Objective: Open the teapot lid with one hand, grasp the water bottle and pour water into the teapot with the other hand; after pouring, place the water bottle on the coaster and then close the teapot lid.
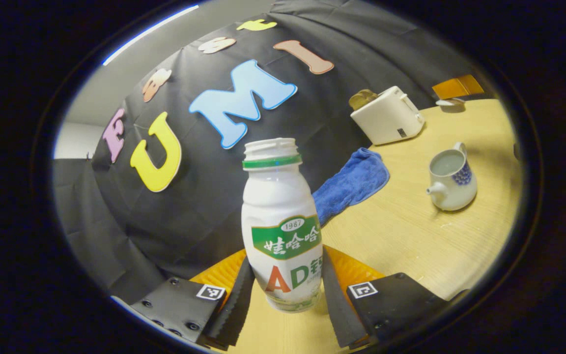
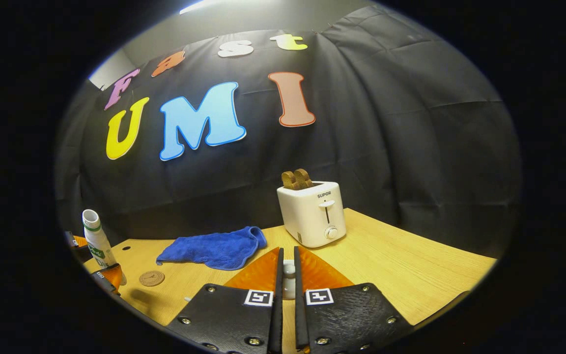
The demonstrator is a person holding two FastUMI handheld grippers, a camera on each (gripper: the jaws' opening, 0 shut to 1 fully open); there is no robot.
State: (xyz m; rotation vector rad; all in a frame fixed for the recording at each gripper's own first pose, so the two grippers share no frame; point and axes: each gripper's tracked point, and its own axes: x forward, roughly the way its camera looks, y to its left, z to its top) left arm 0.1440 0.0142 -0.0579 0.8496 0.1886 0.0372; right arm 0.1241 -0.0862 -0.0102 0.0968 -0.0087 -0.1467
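A white water bottle (image 1: 283, 221) with a green label and no cap stands upright between the fingers of my left gripper (image 1: 287, 278), which is shut on its lower body. Farther right on the wooden table (image 1: 401, 236) sits the white teapot (image 1: 452, 179), its top open and liquid showing inside. In the right gripper view, my right gripper (image 2: 288, 269) is shut on the small white knob of the teapot lid (image 2: 288, 280). The same bottle (image 2: 97, 240) shows at the far left there, with the round brown coaster (image 2: 151, 278) on the table just beside it.
A white toaster (image 2: 315, 214) holding brown slices stands at the back of the table. A crumpled blue cloth (image 2: 214, 248) lies to its left, near the black wall. An orange object (image 1: 457, 87) sits at the table's far end.
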